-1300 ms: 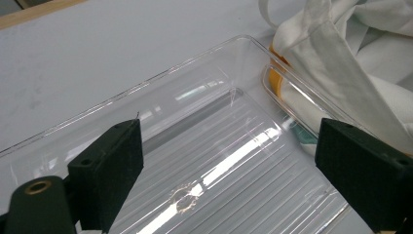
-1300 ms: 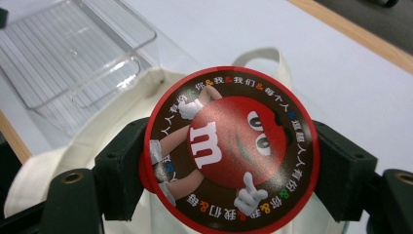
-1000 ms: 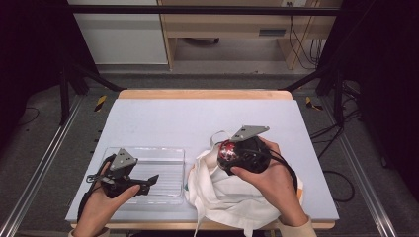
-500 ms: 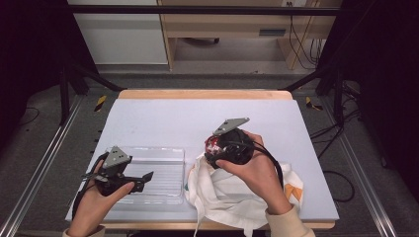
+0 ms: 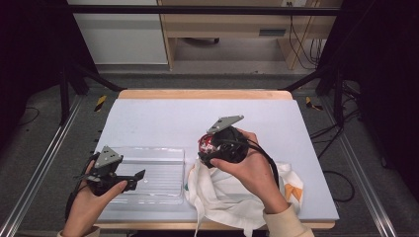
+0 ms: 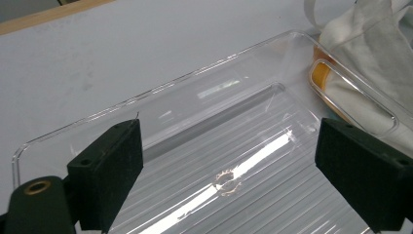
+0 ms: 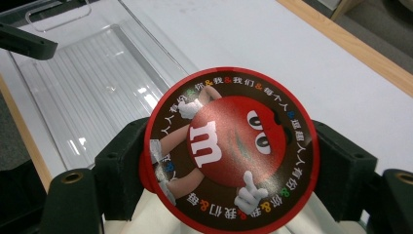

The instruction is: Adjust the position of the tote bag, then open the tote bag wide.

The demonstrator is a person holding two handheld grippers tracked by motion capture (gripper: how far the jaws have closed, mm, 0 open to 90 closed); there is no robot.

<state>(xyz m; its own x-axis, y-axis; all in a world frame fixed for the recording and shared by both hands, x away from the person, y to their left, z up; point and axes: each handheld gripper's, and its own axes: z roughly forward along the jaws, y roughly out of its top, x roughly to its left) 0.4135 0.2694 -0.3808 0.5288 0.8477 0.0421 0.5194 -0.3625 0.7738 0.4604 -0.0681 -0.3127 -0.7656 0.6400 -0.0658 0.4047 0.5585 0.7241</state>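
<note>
R gripper (image 7: 229, 161) has its two black jaws clamped on a round M&M's candy tub (image 7: 230, 148), pads pressing its sides L and R, the red-rimmed brown lid w/ the red cartoon figure facing the cam; in the high view the same R gripper (image 5: 205, 148) sits in the person's R hand (image 5: 252, 170), tilted, pointing toward the tray, w/ the red tub (image 5: 206, 143) at its tip, lifted off the table above the edge of a white cloth bag (image 5: 222, 192). The bag lies crumpled on the white table top (image 5: 163, 118) near the front edge, an orange patch showing at its R side. Just L of the bag is a clear plastic tray (image 5: 158, 173), ribbed floor, nothing in it. L gripper (image 6: 229, 161) hovers over that tray w/ jaws spread wide, nothing between them; in the high view the L gripper (image 5: 133, 178) is held in the L hand (image 5: 91, 200) at the tray's L end, tips pointing R across it
</note>
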